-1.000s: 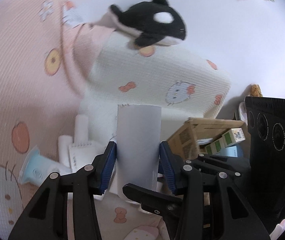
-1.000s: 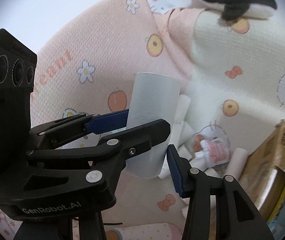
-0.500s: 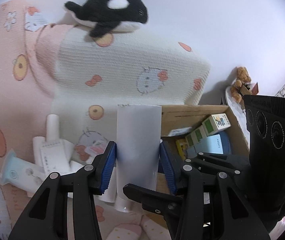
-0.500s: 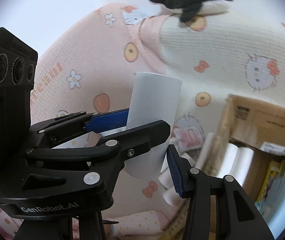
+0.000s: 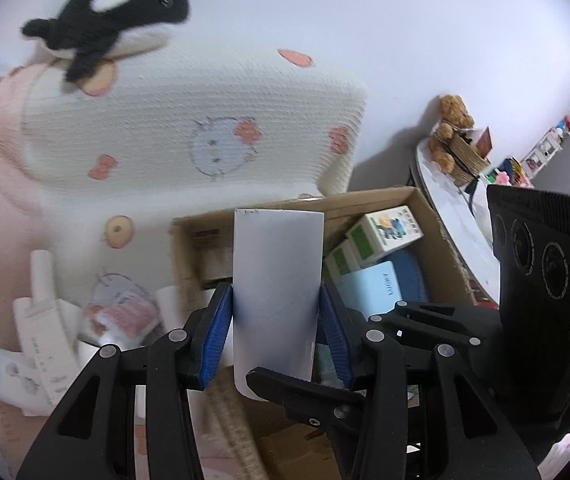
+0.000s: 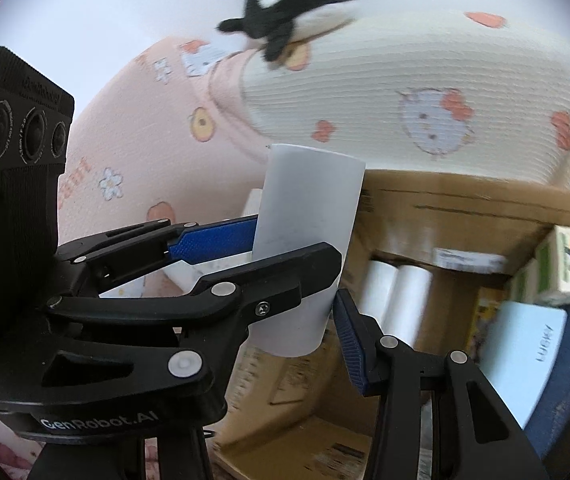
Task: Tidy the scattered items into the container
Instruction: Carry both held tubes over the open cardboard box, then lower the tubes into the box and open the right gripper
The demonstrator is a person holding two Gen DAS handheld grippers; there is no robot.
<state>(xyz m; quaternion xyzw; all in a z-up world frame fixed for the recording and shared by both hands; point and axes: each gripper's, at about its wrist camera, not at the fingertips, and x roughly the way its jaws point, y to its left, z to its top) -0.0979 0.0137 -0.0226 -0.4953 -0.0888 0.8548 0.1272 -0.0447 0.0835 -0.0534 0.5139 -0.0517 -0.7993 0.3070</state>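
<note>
The cream pillow (image 5: pixel 189 136) lies at the far side, a plush orca (image 5: pixel 109 12) on its left end. Just nearer, the cardboard box (image 5: pixel 437 240) sits open (small cartons and white rolls inside). My left gripper (image 5: pixel 275 328) and right gripper (image 6: pixel 297 276) are both clamped on one white tube (image 5: pixel 277 292), held upright above the box's near-left corner. More white tubes (image 5: pixel 41 276) lie scattered on the bedding to the left.

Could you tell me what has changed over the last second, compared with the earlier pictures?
Both claws have carried the white tube sideways from over the pink bedding to above the cardboard box. Nothing was released: the left claw still clamps it, and the right claw still straddles it.
</note>
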